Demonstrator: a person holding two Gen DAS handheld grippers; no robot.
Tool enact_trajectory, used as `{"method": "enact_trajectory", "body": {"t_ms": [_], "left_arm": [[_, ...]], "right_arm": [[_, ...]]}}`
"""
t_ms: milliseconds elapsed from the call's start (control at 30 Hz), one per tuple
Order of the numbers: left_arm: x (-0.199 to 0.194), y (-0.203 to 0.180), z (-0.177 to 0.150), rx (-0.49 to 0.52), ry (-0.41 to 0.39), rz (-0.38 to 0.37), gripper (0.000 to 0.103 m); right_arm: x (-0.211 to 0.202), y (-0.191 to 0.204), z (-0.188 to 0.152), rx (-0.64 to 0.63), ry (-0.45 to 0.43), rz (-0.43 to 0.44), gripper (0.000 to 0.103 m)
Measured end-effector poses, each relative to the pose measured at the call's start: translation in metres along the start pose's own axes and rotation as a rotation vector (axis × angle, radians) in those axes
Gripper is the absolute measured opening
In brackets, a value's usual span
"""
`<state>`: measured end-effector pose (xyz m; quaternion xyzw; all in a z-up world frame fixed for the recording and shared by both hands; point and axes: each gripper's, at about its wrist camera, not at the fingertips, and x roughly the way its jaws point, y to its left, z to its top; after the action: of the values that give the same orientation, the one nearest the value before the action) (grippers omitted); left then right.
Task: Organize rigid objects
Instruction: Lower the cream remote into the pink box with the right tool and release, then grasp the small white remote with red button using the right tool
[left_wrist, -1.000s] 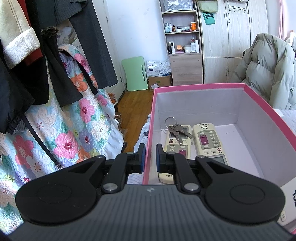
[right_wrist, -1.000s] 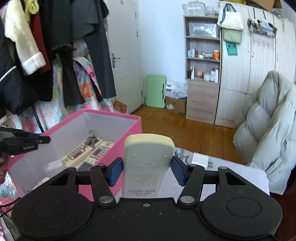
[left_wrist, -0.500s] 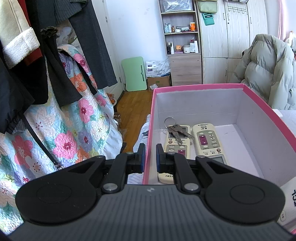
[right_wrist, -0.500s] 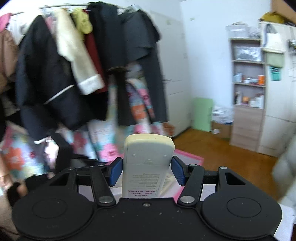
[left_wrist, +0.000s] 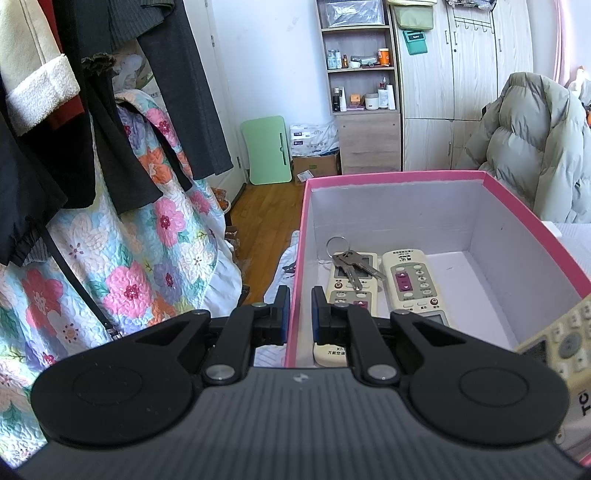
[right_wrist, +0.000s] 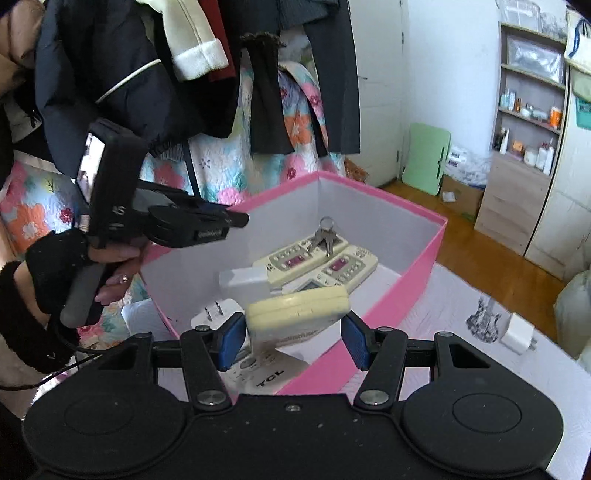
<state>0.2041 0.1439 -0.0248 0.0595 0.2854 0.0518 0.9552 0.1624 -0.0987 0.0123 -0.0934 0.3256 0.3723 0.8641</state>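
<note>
A pink box (left_wrist: 539, 229) with a white inside holds two cream remotes (left_wrist: 410, 280), a key ring (left_wrist: 347, 264) on the left one, white chargers (right_wrist: 243, 280) and a TCL remote (right_wrist: 266, 373). My left gripper (left_wrist: 297, 314) is shut on the box's left wall; it also shows in the right wrist view (right_wrist: 236, 219). My right gripper (right_wrist: 291, 341) is open over the box's near corner. A cream remote (right_wrist: 299, 310) lies tilted sideways between its jaws, touching the left pad (right_wrist: 231, 341) and apart from the right one. It also shows in the left wrist view (left_wrist: 561, 339).
A white charger (right_wrist: 517, 332) lies on the white table (right_wrist: 461, 295) right of the box. Hanging coats and a floral quilt (left_wrist: 110, 240) crowd the left. A puffy jacket (left_wrist: 535, 147) sits at the right. A shelf unit (left_wrist: 362, 92) and wardrobe stand behind.
My right gripper swung over the box, tilted down and opened; the cream remote it gripped upright now lies sideways between the jaws. My left gripper has held still on the box wall.
</note>
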Motion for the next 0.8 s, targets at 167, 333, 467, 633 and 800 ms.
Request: {"method": "enact_trajectory", "body": {"t_ms": [167,333,467,633,800], "left_arm": [[0.000,-0.001,0.001,-0.002,0.001,-0.001,0.010],[0.000,0.000,0.001,-0.007,0.000,-0.003,0.010],[0.000,0.001,0.001,-0.004,0.000,-0.002,0.010],[0.000,0.000,0.002,-0.004,-0.002,-0.005,0.010],[-0.001,0.000,0.002,-0.006,-0.005,-0.006,0.010]], "right_arm": [[0.018,0.008,0.006,-0.059,0.016,-0.017,0.062],[0.037,0.018,0.015,-0.102,-0.005,-0.039,0.062],[0.048,0.019,0.017,-0.079,0.023,-0.031,0.062],[0.048,0.029,0.007,-0.111,0.088,-0.062,0.060],[0.029,0.030,0.011,-0.081,0.078,-0.044,0.062]]}}
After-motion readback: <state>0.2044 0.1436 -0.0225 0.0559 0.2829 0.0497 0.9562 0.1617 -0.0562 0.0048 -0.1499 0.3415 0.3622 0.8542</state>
